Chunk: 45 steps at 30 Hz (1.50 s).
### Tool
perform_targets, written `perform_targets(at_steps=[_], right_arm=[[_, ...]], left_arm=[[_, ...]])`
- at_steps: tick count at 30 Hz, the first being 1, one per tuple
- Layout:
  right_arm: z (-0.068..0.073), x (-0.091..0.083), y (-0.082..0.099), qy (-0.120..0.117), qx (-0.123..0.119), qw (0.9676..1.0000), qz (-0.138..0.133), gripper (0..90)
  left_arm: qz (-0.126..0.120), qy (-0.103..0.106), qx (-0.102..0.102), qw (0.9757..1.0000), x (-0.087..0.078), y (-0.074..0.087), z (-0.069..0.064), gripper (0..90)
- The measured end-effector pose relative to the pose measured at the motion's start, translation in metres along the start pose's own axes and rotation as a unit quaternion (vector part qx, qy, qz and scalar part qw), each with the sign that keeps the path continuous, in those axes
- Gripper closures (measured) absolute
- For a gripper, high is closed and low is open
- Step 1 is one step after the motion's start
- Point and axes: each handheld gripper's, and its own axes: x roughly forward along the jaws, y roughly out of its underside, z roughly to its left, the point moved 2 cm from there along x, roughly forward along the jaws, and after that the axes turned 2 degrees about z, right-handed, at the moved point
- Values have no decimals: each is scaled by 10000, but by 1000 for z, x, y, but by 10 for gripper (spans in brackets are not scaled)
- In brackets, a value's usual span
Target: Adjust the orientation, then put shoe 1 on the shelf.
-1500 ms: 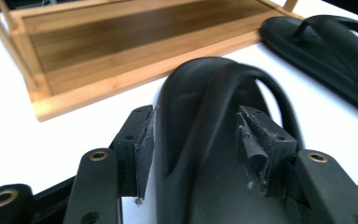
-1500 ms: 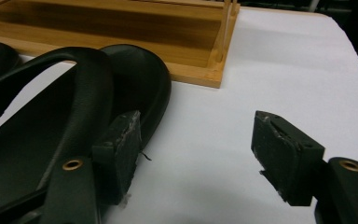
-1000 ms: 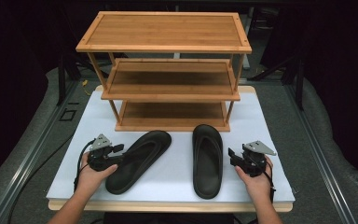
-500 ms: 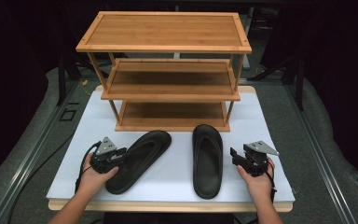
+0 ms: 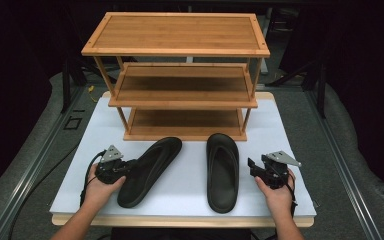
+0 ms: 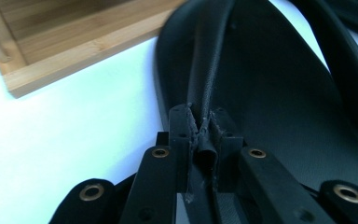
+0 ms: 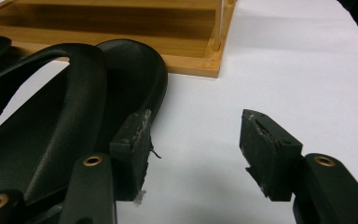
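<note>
Two black flip-flops lie on the white board in front of a wooden rack. The left flip-flop (image 5: 150, 170) is angled, the right flip-flop (image 5: 223, 170) lies straight. My left gripper (image 5: 129, 167) sits at the left flip-flop's outer side. Its jaws have just been closing and now pinch the sandal's strap (image 6: 209, 70) between the left gripper's (image 6: 204, 135) pads. My right gripper (image 5: 251, 167) stands open just right of the other flip-flop (image 7: 51, 116). Bare white board shows between the right gripper's (image 7: 193, 149) jaws, which have narrowed a little. One of its pads is close to the sole's edge.
The three-tier wooden rack (image 5: 180, 45) stands at the back of the white board (image 5: 95, 130), with its bottom shelf (image 7: 121, 18) just beyond the sandals' toes. Dark grey floor and metal rails surround the table. Bare board lies to the right of the right gripper.
The left gripper's jaws have closed onto the left flip-flop's strap. Both hands have stayed where they were, and the flip-flops have not shifted.
</note>
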Motion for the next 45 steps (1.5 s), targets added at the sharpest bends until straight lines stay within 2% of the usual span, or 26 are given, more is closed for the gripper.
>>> perform_targets(at_steps=[5, 9, 12, 22, 30, 36, 42, 45], right_arm=[[0, 0, 0, 1, 7, 10000, 34, 433], [-1, -1, 0, 3, 37, 10000, 32, 433], [-2, -1, 0, 0, 56, 10000, 35, 433], [-2, 0, 0, -26, 135, 9999, -15, 433], [-3, 1, 0, -39, 135, 9999, 7, 432], [-3, 1, 0, -28, 134, 9999, 6, 432], [-3, 1, 0, -39, 173, 9998, -29, 432], [-4, 0, 0, -36, 165, 9999, 14, 432]], left_arm=[[-85, 29, -283, 9996, -5, 1, 7, 829], [-162, -30, -322, 9993, -9, 1, 10, 832], [-266, 1, -427, 9987, -13, 0, 11, 833], [-608, 24, -682, 9958, -30, -2, 15, 833], [-966, 55, -900, 9912, -46, -6, 15, 833], [-1113, 48, -957, 9892, -55, -8, 15, 833], [-1313, 5, -1020, 9861, -66, -12, 16, 833], [-1458, -7, -1080, 9834, -73, -14, 17, 833]])
